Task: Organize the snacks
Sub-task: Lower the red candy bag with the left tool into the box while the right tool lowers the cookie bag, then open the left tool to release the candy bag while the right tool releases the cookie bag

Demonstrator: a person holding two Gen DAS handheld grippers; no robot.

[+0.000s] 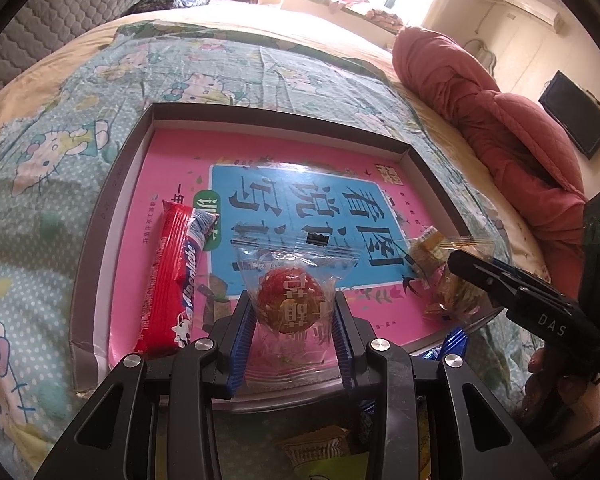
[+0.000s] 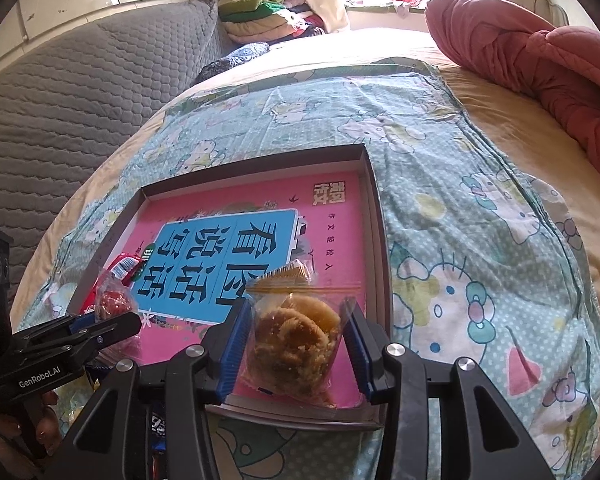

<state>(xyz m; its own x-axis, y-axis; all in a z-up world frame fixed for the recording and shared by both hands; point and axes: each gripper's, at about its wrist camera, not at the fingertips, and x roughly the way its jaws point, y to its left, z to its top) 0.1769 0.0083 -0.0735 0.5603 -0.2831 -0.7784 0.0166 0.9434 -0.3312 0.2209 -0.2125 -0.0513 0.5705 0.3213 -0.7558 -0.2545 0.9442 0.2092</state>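
A shallow cardboard tray (image 1: 280, 114) (image 2: 256, 164) lined with a pink and blue book cover lies on the bed. My left gripper (image 1: 292, 308) (image 2: 132, 322) is shut on a clear packet with a round red sweet (image 1: 290, 306) (image 2: 114, 300), low over the tray's near edge. A long red snack bar (image 1: 168, 276) (image 2: 124, 268) lies in the tray to its left. My right gripper (image 2: 296, 308) (image 1: 458, 266) is shut on a clear packet of brown pastries (image 2: 296, 340) (image 1: 454, 292) at the tray's near right corner. A small yellow wrapped snack (image 2: 296, 272) (image 1: 428, 244) lies just beyond it.
The tray sits on a cartoon-cat cloth (image 1: 60, 160) (image 2: 460, 240) over the bed. A pink quilt (image 1: 500, 120) (image 2: 540, 48) is bundled at the right, a grey padded headboard (image 2: 60, 100) at the left. More wrapped snacks (image 1: 320, 452) lie near the bed's front edge.
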